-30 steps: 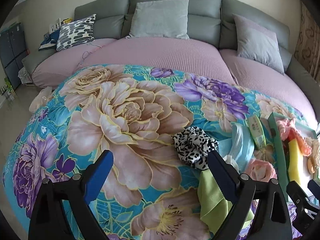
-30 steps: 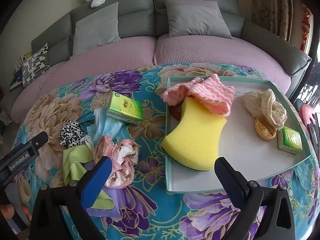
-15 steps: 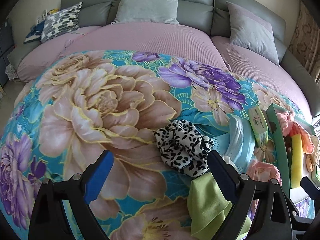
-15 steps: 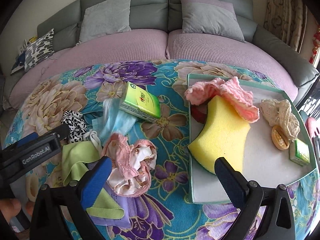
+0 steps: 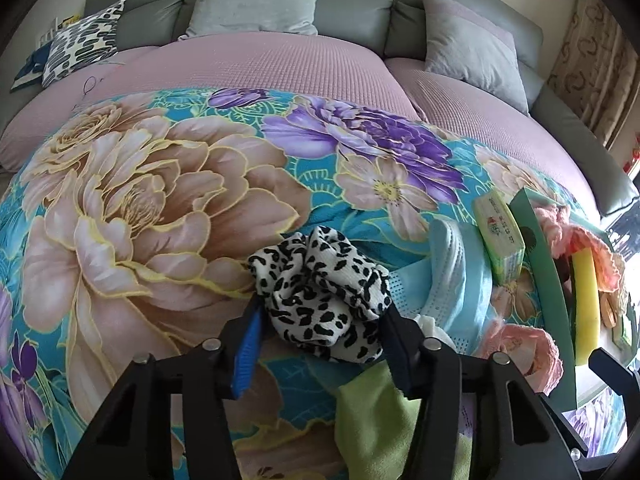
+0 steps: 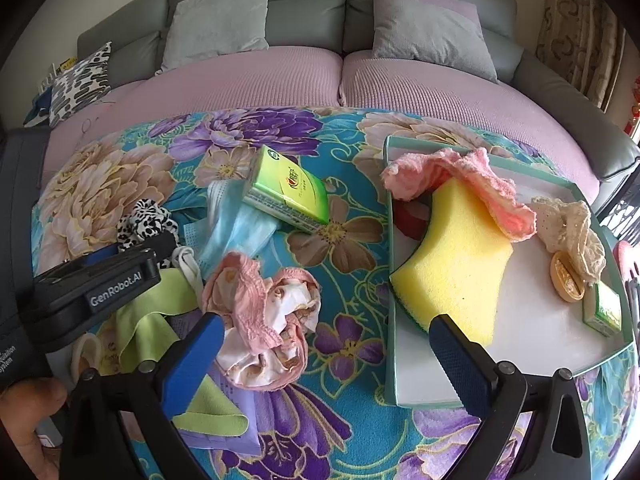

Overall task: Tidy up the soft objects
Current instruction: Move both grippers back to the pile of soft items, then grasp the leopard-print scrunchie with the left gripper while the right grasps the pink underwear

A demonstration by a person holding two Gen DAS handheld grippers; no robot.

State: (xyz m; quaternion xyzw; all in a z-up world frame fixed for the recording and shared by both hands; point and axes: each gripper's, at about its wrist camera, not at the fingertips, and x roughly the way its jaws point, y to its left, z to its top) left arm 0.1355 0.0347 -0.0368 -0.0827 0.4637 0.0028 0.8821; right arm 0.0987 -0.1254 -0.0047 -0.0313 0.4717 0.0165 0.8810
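Note:
A black-and-white leopard-print scrunchie [image 5: 320, 296] lies on the floral blanket [image 5: 160, 200]. My left gripper [image 5: 320, 336] has its jaws closed in against both sides of it. The scrunchie also shows in the right wrist view [image 6: 142, 224], beside the left gripper's body [image 6: 96, 292]. My right gripper [image 6: 324, 356] is open and empty, above a pink crumpled cloth [image 6: 264, 312] and the near-left corner of the teal tray [image 6: 390, 360]. The tray holds a yellow sponge [image 6: 456, 264], a pink knit cloth [image 6: 460, 176] and a cream lace piece [image 6: 568, 228].
A green cloth [image 6: 148, 320], a light blue mask [image 6: 236, 228], a green tissue pack [image 6: 288, 192] and a purple packet [image 6: 232, 412] lie on the blanket left of the tray. A grey sofa with cushions [image 6: 428, 36] stands behind.
My left gripper moved forward to the leopard scrunchie and its jaws narrowed around it. My right gripper drifted left, towards the pink cloth, and stayed open.

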